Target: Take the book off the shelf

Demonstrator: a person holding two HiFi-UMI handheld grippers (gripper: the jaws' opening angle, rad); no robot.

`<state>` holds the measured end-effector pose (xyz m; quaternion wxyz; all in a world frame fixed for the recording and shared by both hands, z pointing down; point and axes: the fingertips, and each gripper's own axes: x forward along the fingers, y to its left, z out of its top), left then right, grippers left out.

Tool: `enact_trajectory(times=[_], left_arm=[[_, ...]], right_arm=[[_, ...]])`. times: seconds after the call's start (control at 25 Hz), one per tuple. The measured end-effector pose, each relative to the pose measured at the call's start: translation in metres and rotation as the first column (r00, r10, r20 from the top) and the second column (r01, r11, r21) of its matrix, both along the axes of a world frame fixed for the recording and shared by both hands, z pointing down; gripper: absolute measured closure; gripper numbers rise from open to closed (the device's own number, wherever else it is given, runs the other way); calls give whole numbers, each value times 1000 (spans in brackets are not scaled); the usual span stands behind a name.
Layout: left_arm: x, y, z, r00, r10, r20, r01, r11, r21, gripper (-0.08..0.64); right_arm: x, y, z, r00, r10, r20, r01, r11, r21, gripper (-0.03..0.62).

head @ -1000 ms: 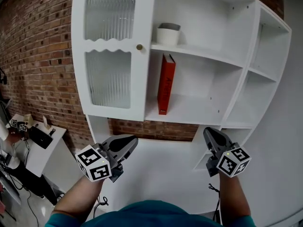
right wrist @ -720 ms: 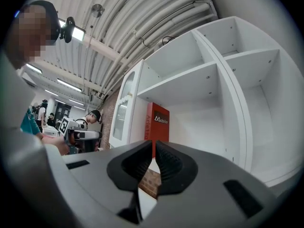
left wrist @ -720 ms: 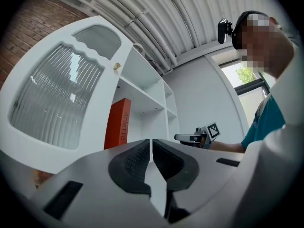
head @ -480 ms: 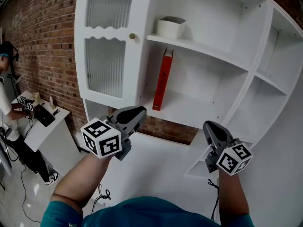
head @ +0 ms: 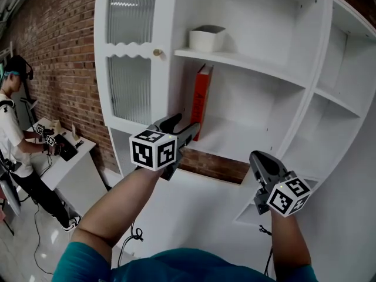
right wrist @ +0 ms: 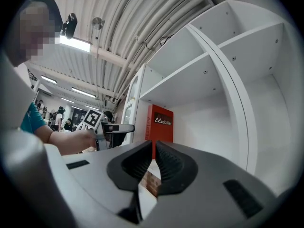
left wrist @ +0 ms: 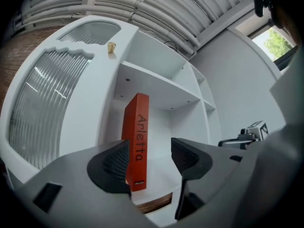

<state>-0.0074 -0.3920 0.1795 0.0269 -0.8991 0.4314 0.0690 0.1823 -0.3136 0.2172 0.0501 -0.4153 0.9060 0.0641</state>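
Note:
A red book (head: 202,100) stands upright at the left end of the white cabinet's middle shelf (head: 235,143), its spine (left wrist: 137,129) facing out. My left gripper (head: 184,126) is raised just in front of the shelf's edge, below and left of the book. Its jaws have just been opening and now stand open with nothing between them; in the left gripper view (left wrist: 149,158) the book shows beyond the gap. My right gripper (head: 258,158) hangs lower at the right, shut and empty (right wrist: 153,159), with the book (right wrist: 160,122) far ahead of it.
A white pot (head: 207,38) sits on the upper shelf. Left of the book is a ribbed-glass cabinet door (head: 130,57) with a small knob (head: 157,53). A person (head: 14,119) stands at a small table at the far left, by the brick wall (head: 64,51).
My left gripper has risen and moved forward and right toward the book, and its jaws have gone from shut to open. The right gripper has barely moved.

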Motion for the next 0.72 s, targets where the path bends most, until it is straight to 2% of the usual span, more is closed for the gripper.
enact_trajectory(times=[0.28, 0.72], left_arm=[[18, -46, 0, 998, -60, 32, 62, 997, -54, 259], [35, -96, -6, 983, -158, 91, 166, 982, -90, 241]], right_arm=[[0, -3, 2, 1000, 14, -9, -14, 1000, 0, 566], [10, -11, 8, 998, 64, -14, -64, 998, -26, 566]])
